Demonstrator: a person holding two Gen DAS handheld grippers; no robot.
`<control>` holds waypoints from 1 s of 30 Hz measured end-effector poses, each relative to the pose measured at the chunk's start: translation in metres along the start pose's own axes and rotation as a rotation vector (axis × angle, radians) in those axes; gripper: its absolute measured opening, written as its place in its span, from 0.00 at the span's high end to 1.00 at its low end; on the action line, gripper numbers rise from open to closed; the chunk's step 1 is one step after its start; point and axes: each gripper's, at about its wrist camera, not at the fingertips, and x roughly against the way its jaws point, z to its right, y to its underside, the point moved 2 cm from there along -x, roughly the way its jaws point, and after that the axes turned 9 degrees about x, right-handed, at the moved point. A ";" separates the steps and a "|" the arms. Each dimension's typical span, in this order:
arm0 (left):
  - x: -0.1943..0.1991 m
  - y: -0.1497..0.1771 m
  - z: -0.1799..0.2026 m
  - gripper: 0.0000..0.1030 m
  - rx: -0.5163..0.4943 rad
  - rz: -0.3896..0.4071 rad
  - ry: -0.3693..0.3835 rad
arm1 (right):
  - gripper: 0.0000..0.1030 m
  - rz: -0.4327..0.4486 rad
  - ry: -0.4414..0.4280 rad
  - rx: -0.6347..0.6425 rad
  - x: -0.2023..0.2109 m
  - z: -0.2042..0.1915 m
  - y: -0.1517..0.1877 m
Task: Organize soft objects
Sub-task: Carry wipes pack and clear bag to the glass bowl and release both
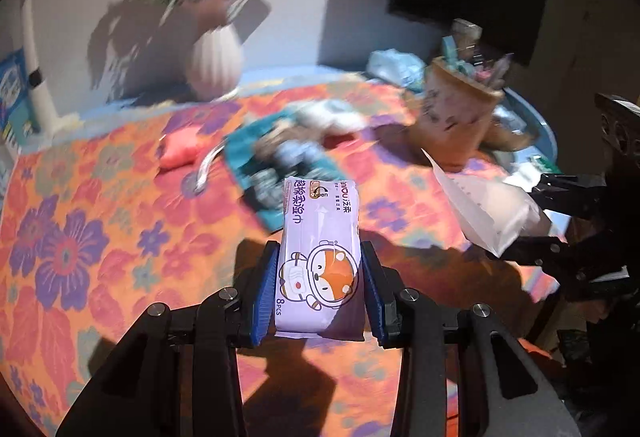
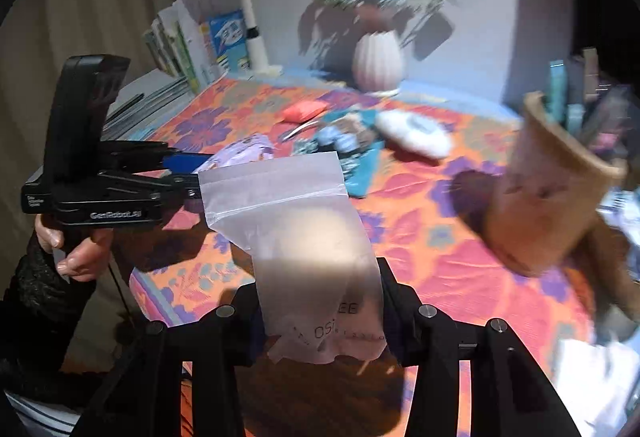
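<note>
I am gripping a purple wet-wipe pack (image 1: 320, 257) in my left gripper (image 1: 320, 269), its blue pads (image 1: 266, 289) pressing in on both long sides while the pack is pointing out over the table, clear of the cloth. My right gripper (image 2: 320, 301) is pinching a frosted zip bag (image 2: 304, 237) near its bottom edge, the bag's sealed mouth tilting up and leftward; from the left wrist camera that same bag (image 1: 484, 209) is hanging just right of the pack, held apart from it. Below both tools, a floral orange-and-purple tablecloth (image 1: 100, 237) is covering the table. Farther out, a blurred heap of soft items is lying on a teal cloth (image 2: 360, 161), with a white pouch (image 2: 414, 133) beside it and a red pouch (image 2: 300, 111) to its left. A brown paper cup (image 2: 552, 189) stuffed with small items is standing at right. A ribbed white vase (image 2: 378, 63) of flowers is sitting against the back wall, a white lamp (image 2: 248, 9) to its left.
</note>
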 end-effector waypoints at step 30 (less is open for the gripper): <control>-0.056 -0.100 0.275 0.65 -0.128 0.012 0.284 | 0.56 0.114 0.462 -0.390 0.179 0.194 0.085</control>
